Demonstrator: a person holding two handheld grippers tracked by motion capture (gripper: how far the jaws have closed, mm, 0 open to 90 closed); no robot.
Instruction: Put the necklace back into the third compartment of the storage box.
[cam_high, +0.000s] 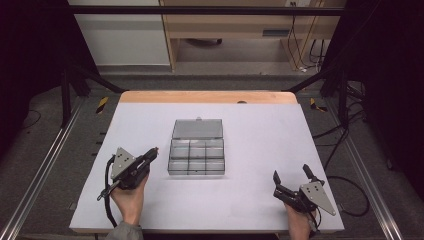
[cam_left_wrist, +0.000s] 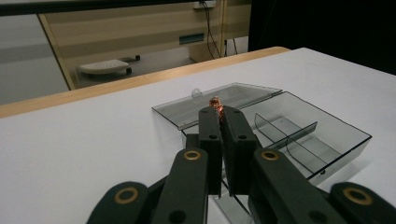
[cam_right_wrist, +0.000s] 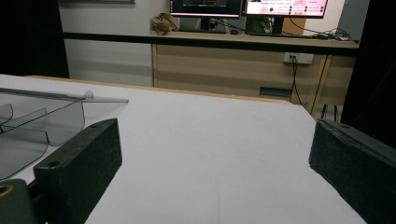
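The high view looks steeply down from above the table's (cam_high: 260, 200) near edge, while both gripper views skim low across it, sharing the clear compartment box (cam_high: 197, 152) (cam_left_wrist: 299, 135) (cam_right_wrist: 32, 126).

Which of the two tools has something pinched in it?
The left tool: its jaws are shut on a small reddish-brown object at their tips, held just beside the clear compartment box. The right tool stands wide open with nothing between its jaws.
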